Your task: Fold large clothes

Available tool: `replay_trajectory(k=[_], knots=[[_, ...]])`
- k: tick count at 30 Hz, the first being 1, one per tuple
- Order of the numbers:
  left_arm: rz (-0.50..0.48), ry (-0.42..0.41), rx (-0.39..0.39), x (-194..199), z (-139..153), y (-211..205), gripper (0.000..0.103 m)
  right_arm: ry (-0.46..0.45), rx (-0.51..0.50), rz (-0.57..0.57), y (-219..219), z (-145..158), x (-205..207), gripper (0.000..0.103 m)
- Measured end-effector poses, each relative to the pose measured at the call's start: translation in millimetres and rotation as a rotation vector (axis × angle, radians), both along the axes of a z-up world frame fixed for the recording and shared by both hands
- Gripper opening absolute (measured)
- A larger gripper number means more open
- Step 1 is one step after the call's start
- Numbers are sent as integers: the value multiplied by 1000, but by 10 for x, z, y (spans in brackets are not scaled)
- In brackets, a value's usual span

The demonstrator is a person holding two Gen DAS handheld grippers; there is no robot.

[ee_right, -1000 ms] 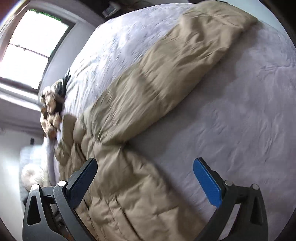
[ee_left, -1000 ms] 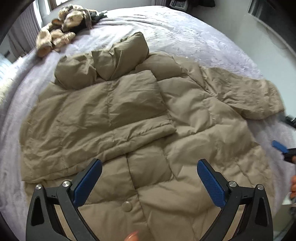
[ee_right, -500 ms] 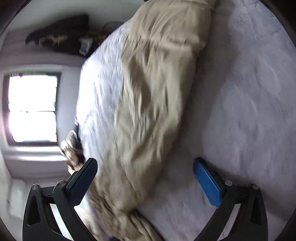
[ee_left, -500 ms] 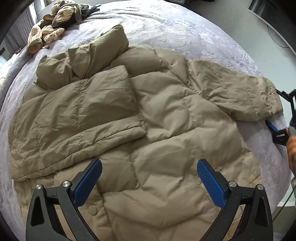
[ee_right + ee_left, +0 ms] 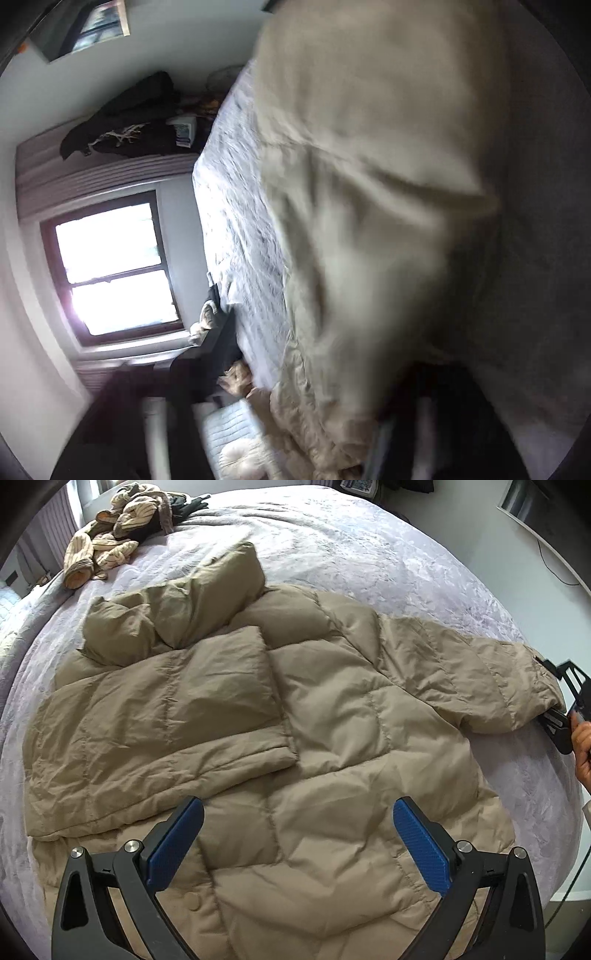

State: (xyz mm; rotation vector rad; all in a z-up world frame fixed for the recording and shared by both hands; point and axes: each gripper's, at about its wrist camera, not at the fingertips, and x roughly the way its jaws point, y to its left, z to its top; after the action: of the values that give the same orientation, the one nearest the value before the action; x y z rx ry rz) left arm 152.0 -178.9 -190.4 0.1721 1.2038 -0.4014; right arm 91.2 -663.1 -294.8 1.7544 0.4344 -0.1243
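This is a bedroom in a home. A wide bed [image 5: 369,546] with a pale lilac, crinkled cover fills most of the left wrist view, with a heap of striped clothes [image 5: 110,542] lying near its far edge. The right wrist view shows a wood-framed window [image 5: 114,266] with curtains [image 5: 92,177], dark garments [image 5: 125,122] piled by the wall, and a framed picture [image 5: 99,22].

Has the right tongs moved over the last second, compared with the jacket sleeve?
Yes. In the left wrist view the right tongs now sit at the cuff of the outstretched sleeve; a second ago they were below it, off the jacket.
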Motion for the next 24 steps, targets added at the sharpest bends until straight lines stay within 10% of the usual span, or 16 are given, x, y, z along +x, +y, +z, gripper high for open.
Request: replay_trajectory(k=[5, 13, 20, 24], knots=[[23, -32, 3, 54, 88, 198, 103, -88, -19, 8, 79, 166, 84, 11], [91, -57, -5, 143, 141, 655, 103, -225, -241, 243, 699, 1023, 714, 9], [190, -81, -4, 211, 174, 1266, 103, -215, -641, 610, 2046, 1794, 1454, 9], [256, -87, -2, 228, 158, 1654, 103, -191, -807, 840, 3123, 1731, 1649, 9]])
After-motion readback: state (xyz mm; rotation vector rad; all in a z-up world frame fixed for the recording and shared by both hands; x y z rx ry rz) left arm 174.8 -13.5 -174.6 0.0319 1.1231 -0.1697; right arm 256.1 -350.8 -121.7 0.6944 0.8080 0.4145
